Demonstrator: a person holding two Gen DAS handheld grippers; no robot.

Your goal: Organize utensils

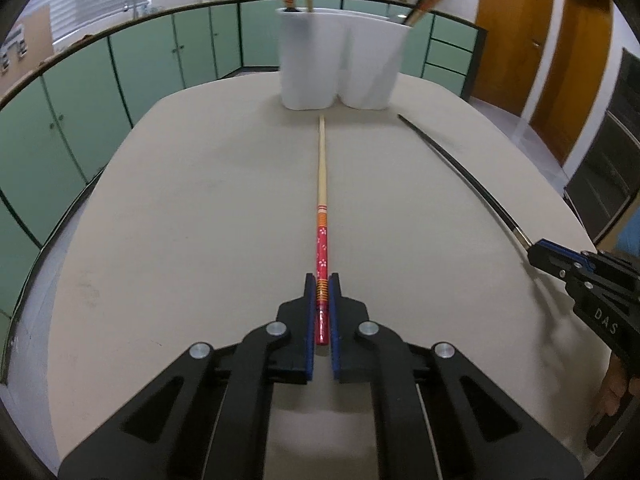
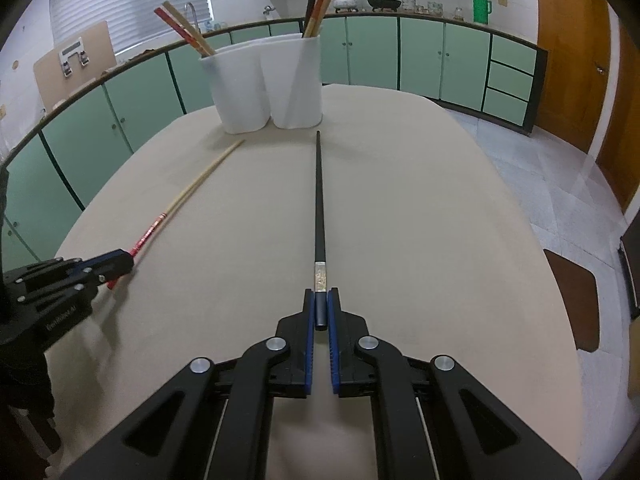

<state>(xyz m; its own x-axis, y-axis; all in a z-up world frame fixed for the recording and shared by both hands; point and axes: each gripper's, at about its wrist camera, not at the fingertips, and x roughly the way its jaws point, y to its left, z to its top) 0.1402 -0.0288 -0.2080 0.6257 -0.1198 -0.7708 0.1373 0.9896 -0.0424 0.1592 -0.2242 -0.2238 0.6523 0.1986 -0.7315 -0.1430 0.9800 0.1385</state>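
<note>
Left claw (image 1: 322, 280) pinching red-handled chopstick (image 1: 322, 208); right claw (image 2: 321, 294) pinching black chopstick (image 2: 319, 200).

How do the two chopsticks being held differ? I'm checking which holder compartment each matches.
The red-handled chopstick has a pale wooden shaft and a red flowered handle; the black chopstick is dark throughout, with a small silvery band near its handle. The red-handled one is held by the left tool, the black one by the right tool. Both are gripped at the handle end, tips pointing toward the white holder.
</note>
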